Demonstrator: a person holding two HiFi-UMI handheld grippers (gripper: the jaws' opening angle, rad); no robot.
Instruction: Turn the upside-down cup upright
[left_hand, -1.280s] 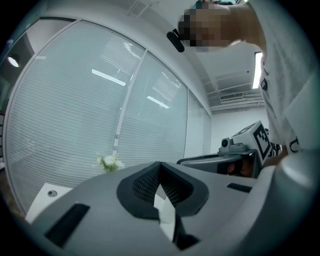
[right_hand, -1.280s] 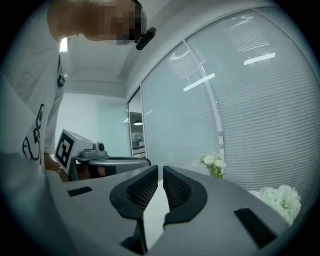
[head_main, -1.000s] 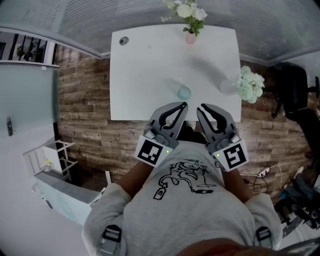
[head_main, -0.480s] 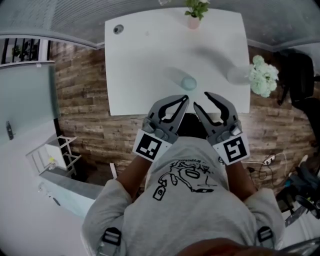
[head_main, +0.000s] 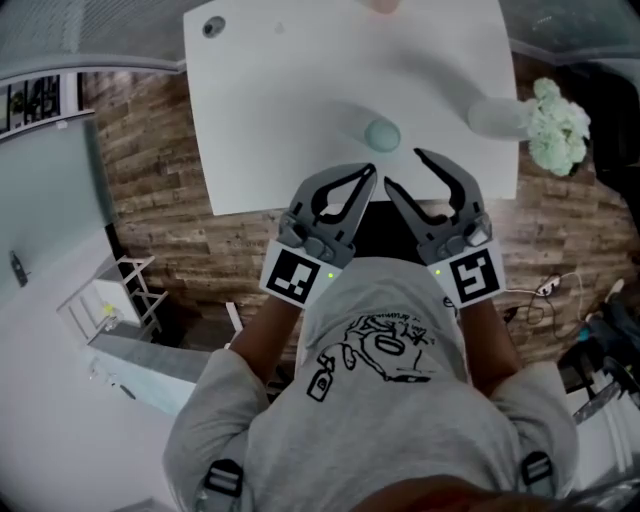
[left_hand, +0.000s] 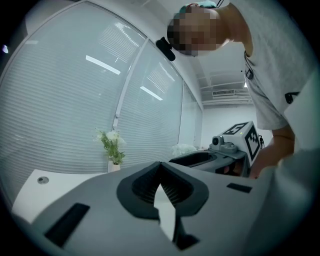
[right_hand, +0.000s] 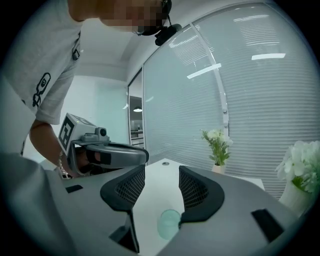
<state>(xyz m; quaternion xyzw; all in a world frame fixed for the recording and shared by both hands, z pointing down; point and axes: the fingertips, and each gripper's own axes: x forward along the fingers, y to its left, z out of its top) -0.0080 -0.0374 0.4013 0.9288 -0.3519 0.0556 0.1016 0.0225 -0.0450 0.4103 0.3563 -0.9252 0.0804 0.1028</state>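
The upside-down cup (head_main: 383, 134), pale green and translucent, stands on the white table (head_main: 270, 120) near its front edge. Both grippers hover side by side at that edge, just short of the cup. My left gripper (head_main: 369, 173) is shut and empty; in its own view the jaws meet with nothing between them (left_hand: 160, 166). The jaws of my right gripper (head_main: 404, 170) are opening, with nothing between them. In the right gripper view the cup (right_hand: 169, 223) shows low in the gap between the pads, farther out on the table, and the left gripper (right_hand: 144, 155) sits alongside.
A small vase of flowers (right_hand: 218, 149) stands at the table's far edge. A bunch of white flowers (head_main: 558, 120) in a clear vase sits at the right edge. A round cable hole (head_main: 214, 27) marks the far left corner. A white rack (head_main: 120, 300) stands on the floor at left.
The right gripper's jaws have spread apart from shut. Both grippers have come nearer to the table's front edge and the cup. The left gripper stayed shut.
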